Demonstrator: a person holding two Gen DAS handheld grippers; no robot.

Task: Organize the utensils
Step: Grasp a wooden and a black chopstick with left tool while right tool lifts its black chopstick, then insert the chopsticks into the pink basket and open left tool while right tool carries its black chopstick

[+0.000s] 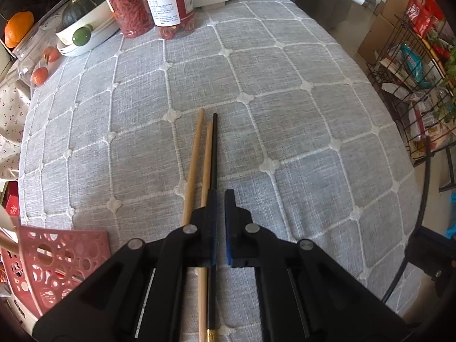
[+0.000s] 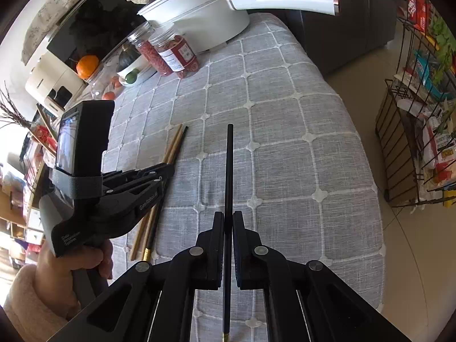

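Now: right hand-held gripper (image 2: 227, 228) clamps black chopstick (image 2: 229, 156); left hand-held gripper (image 1: 221, 199) closed over chopsticks (image 1: 196, 154); open tablecloth (image 1: 285, 114).

Left gripper (image 1: 220, 196) empty above three chopsticks (image 1: 209, 154).

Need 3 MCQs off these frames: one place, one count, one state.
1. Where do the two jars stand?
A. beside the white pot at the table's far end
B. in the pink basket
C. on the floor

2. How many chopsticks lie on the cloth?
A. one
B. three
C. five

3. What state is the right gripper in?
A. wide open
B. shut on nothing
C. shut on a black chopstick

A: the jars stand next to the white pot.
B: two wooden chopsticks and a lying black chopstick rest on the cloth.
C: the right gripper clamps the held black chopstick between its pads.
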